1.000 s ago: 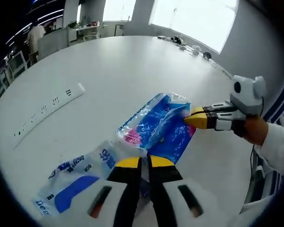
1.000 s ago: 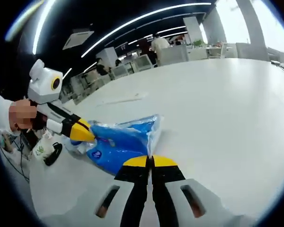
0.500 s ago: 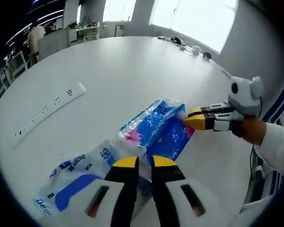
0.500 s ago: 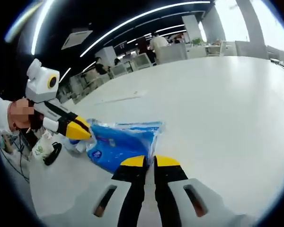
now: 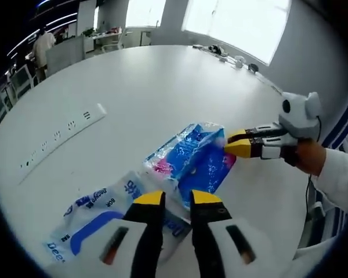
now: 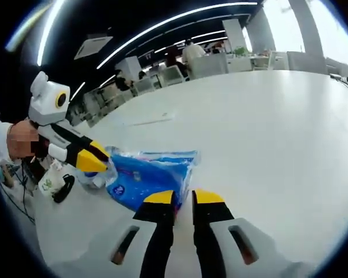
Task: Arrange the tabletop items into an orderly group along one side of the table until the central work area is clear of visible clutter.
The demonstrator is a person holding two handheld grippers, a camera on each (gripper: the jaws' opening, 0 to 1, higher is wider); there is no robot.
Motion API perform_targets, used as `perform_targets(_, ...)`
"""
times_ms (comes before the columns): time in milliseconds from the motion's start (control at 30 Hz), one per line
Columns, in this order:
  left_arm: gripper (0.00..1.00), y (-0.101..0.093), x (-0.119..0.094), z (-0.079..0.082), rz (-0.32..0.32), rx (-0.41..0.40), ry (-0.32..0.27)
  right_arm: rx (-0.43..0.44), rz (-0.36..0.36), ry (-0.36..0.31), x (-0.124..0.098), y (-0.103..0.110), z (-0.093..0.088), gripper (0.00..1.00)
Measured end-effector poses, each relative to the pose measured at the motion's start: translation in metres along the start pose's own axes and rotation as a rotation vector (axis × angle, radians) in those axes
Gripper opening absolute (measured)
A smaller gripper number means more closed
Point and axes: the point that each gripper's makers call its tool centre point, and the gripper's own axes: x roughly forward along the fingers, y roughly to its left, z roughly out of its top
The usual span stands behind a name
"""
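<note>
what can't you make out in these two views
- White pack, left gripper view: its near end is hidden behind the left gripper; the print is too small and warped to read beyond a few letters.
- Blue pack, right gripper view: its left end is covered by the left gripper, its near edge by the right gripper.
- Small items at the far table edge, left gripper view: too small to name.

On the clear blue-and-white bag [image 5: 101,217] at the table's near edge you can read "Dee", cut off, plus "80R"-like small print. Writing on the blue pack [image 5: 192,162] beside it is too blurred for you to read.
</note>
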Motion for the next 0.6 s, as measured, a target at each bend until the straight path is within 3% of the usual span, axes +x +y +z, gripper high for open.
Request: perform_targets(600,0.35,-0.004,-0.015,0.014,-0.023,0.033,-0.053,0.001,-0.019,-0.011,-0.012,0.003,0.01,0.21)
